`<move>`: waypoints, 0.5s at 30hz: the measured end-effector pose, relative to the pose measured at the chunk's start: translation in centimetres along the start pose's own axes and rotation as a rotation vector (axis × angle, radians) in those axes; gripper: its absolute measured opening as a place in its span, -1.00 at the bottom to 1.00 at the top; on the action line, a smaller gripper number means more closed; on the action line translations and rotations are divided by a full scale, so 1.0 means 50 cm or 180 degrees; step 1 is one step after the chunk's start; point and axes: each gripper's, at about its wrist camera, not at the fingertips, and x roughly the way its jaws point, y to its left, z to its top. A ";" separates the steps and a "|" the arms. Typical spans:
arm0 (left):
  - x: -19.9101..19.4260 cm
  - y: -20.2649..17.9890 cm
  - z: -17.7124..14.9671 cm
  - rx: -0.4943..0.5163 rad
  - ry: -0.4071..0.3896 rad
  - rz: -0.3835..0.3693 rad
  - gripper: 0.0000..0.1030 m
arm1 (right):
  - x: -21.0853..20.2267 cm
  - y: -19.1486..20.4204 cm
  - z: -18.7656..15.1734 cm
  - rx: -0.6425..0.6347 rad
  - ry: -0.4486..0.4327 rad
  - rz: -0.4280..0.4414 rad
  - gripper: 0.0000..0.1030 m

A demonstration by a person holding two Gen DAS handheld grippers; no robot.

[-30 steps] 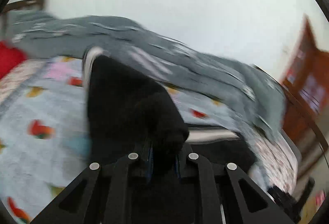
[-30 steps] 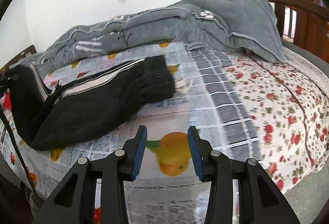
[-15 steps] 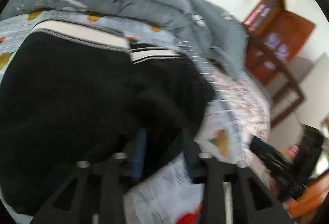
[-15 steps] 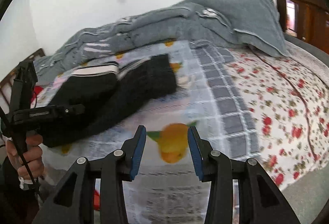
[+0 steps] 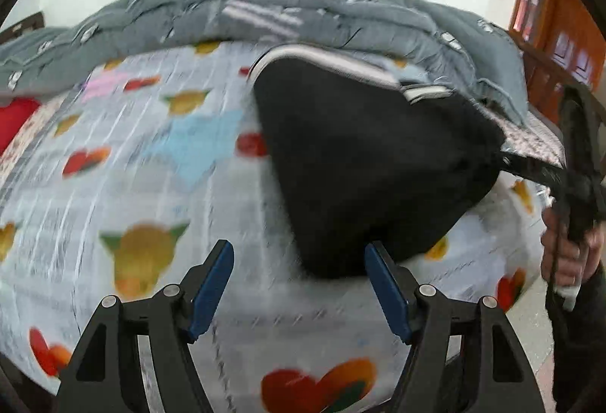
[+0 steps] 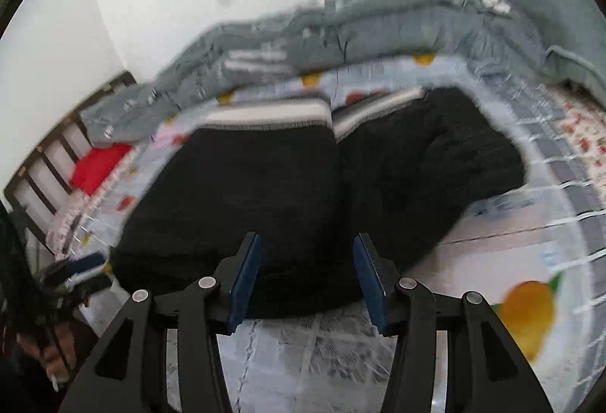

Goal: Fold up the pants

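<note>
The black pants [image 6: 310,193] with white side stripes lie folded over on the fruit-print bedsheet [image 6: 492,223]. In the left wrist view the pants [image 5: 371,163] lie ahead and to the right. My left gripper [image 5: 299,273] is open and empty, just short of the pants' near edge. My right gripper [image 6: 306,267] is open and empty, its fingers over the pants' near edge. The right gripper's body [image 5: 579,155] and the hand that holds it show at the right edge of the left wrist view. The left gripper [image 6: 72,273] shows at the lower left of the right wrist view.
A rumpled grey quilt [image 5: 303,15] lies along the far side of the bed by the white wall. A red item [image 6: 98,167] lies near the wooden headboard [image 6: 45,163]. A floral sheet [image 6: 583,133] covers the right part of the bed. A wooden door [image 5: 560,34] stands at the right.
My left gripper has let go of the pants, opened and drawn back. The pants now lie folded over. My right gripper has moved in over the pants' near edge.
</note>
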 end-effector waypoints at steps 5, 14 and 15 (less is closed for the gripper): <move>0.047 0.011 -0.018 -0.0351 0.0046 -0.0145 0.36 | 0.062 0.002 0.003 0.0190 0.0262 0.0111 -0.22; 0.103 -0.078 0.004 0.0022 -0.0015 0.0179 0.42 | -0.023 0.021 0.069 -0.0076 -0.0198 0.0264 -0.73; 0.099 -0.083 0.005 0.0045 -0.0028 0.0176 0.40 | -0.039 0.017 0.082 -0.0119 -0.0291 0.0256 -0.75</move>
